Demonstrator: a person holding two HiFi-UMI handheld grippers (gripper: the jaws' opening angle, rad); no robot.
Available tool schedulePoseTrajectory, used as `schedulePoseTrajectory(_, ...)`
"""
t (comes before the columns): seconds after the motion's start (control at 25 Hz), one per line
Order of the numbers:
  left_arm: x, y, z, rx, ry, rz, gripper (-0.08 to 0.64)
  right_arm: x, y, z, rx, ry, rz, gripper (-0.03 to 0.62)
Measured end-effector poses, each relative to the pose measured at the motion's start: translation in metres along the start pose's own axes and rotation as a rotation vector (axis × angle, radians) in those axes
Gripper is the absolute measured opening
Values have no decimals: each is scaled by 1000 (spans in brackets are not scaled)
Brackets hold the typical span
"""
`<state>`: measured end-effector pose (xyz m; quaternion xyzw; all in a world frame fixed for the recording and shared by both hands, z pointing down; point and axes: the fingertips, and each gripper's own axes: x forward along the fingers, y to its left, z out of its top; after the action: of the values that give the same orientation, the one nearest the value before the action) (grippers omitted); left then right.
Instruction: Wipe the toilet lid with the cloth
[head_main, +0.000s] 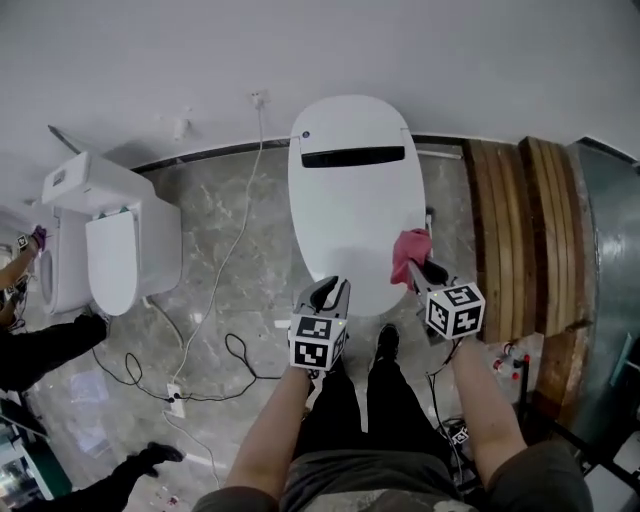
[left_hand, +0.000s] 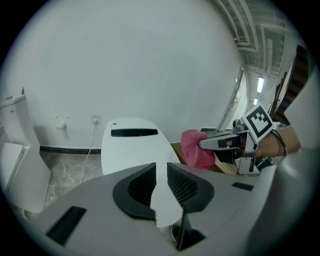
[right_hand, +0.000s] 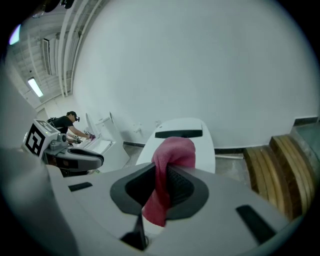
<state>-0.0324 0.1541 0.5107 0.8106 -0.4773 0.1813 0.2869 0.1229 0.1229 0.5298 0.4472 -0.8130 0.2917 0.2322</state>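
Pre-wipe step: our right gripper (head_main: 418, 268) clamps the pink cloth (head_main: 410, 250) near the toilet lid (head_main: 350, 200), left gripper (head_main: 330, 292) slightly parted, empty; next we likely lower cloth onto lid.

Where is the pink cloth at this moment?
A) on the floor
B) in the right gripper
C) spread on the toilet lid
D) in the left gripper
B: the fingers of the right gripper pinch the pink cloth; the left gripper holds nothing.
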Motion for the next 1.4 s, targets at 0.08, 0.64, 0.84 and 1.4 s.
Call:
schedulePoseTrajectory(0.08,-18,-2,22,15,-42,-20,80,-13,17,22,-14,-41,4,43)
schedulePoseTrajectory(0.64,-119,-38,130,104,-281,-122,80,-118,126,115,-23,-306,6,43)
schedulePoseTrajectory(0.84,-141,-56,154,137,-333,-120,80,-149,142,136,-30,-365,53,43)
schedulePoseTrajectory(1.4,-210,-125,180,188,-476,-65,80,-229,137,139,-109,-401,109,43)
